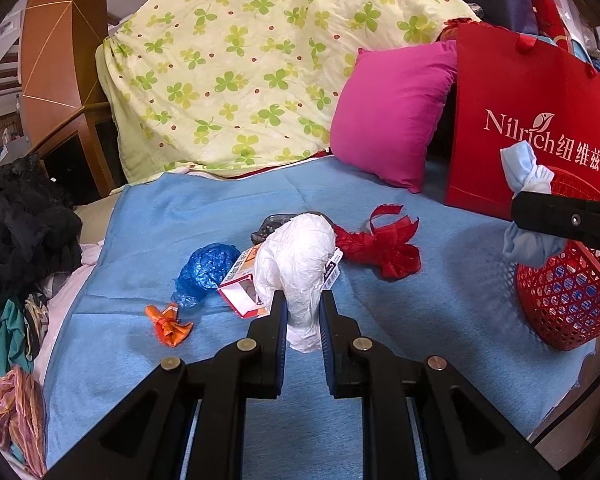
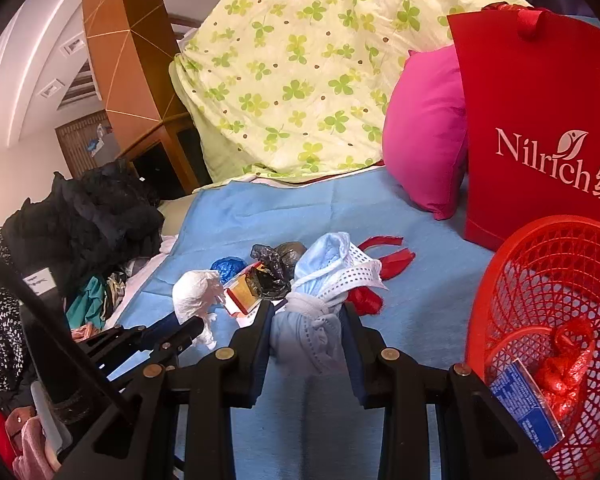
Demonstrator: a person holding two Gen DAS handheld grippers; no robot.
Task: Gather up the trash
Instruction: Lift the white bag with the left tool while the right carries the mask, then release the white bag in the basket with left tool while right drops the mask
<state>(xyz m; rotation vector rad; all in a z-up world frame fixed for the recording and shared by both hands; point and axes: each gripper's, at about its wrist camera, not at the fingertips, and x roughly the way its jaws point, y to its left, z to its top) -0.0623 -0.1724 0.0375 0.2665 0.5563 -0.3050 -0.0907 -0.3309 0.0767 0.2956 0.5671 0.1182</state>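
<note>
My left gripper [image 1: 303,312] is shut on a crumpled white tissue wad [image 1: 298,264], held over the blue bedspread [image 1: 440,300]; it shows in the right wrist view [image 2: 196,296] too. My right gripper [image 2: 306,320] is shut on a knotted light-blue and white cloth bundle [image 2: 324,280], also seen at the right of the left wrist view [image 1: 528,176]. A red mesh basket [image 2: 548,280] stands at the right and holds a red wrapper [image 2: 564,368] and a blue packet [image 2: 524,404]. On the bedspread lie a blue bag [image 1: 208,268], an orange wrapper [image 1: 168,324], a red-white box [image 1: 240,284], a red ribbon bow [image 1: 384,248] and a black bag [image 2: 272,268].
A red Nilrich paper bag [image 1: 528,120] and a pink pillow [image 1: 392,116] stand behind the basket. A clover-print quilt [image 1: 260,68] is heaped at the back. Dark clothes [image 1: 20,224] pile up on the left edge of the bed.
</note>
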